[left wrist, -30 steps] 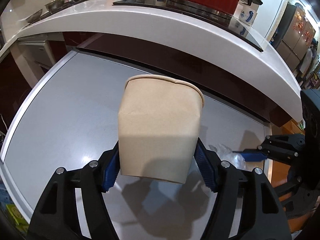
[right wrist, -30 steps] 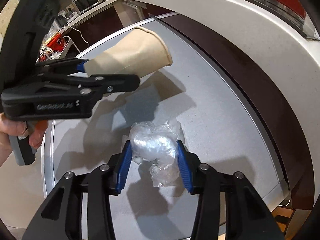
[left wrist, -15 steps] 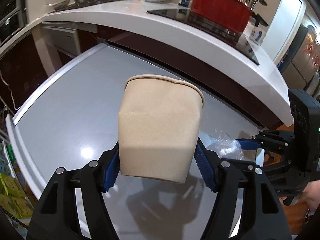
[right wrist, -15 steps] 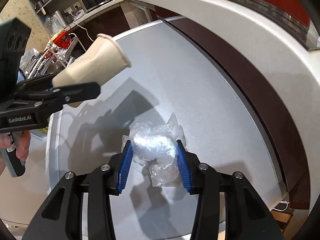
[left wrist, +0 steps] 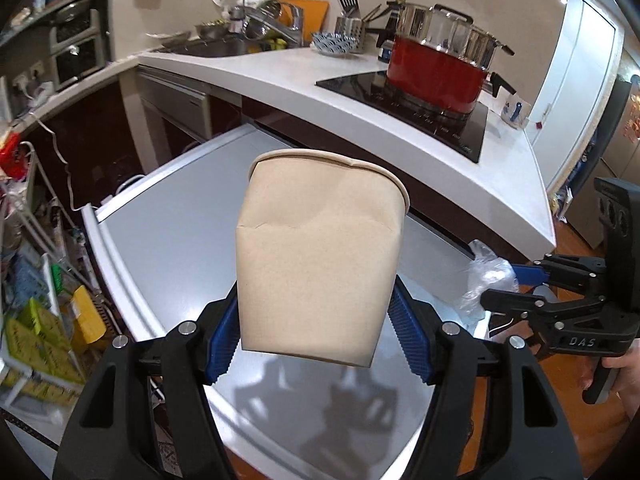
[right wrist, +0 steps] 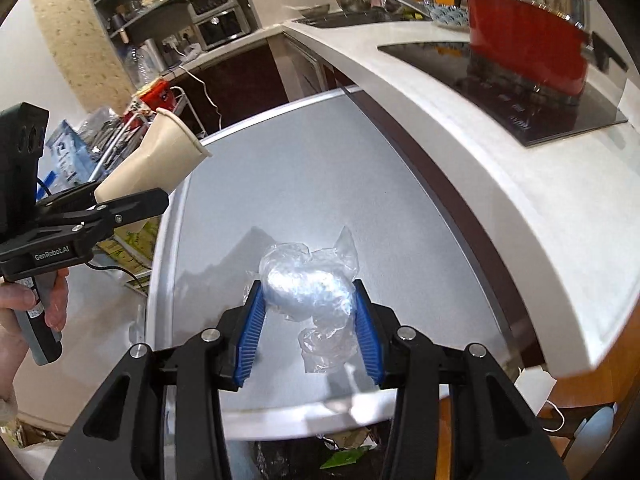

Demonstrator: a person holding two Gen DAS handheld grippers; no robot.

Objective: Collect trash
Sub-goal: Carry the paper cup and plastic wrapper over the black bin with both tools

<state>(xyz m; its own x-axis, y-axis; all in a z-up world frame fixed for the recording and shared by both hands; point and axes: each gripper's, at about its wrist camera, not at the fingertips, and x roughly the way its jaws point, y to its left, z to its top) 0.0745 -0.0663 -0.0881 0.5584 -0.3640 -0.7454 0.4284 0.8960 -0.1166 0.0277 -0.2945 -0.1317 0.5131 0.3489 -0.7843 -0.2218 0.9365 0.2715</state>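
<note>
Grey table (right wrist: 312,184) bare w/ free room; white counter (right wrist: 500,184) overhanging far side

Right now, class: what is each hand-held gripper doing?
Left hand-held gripper: closed on the brown paper cup.
Right hand-held gripper: closed on the crumpled clear plastic.

My paper cup (left wrist: 320,264): matt brown paper, creased.
My plastic wrap (right wrist: 310,292): clear, crinkled, shiny film.
My pads (right wrist: 251,330): blue ribbed plastic.
Table (left wrist: 180,216): smooth, glossy grey.
Pot (left wrist: 436,76): glossy red, steel lid.
</note>
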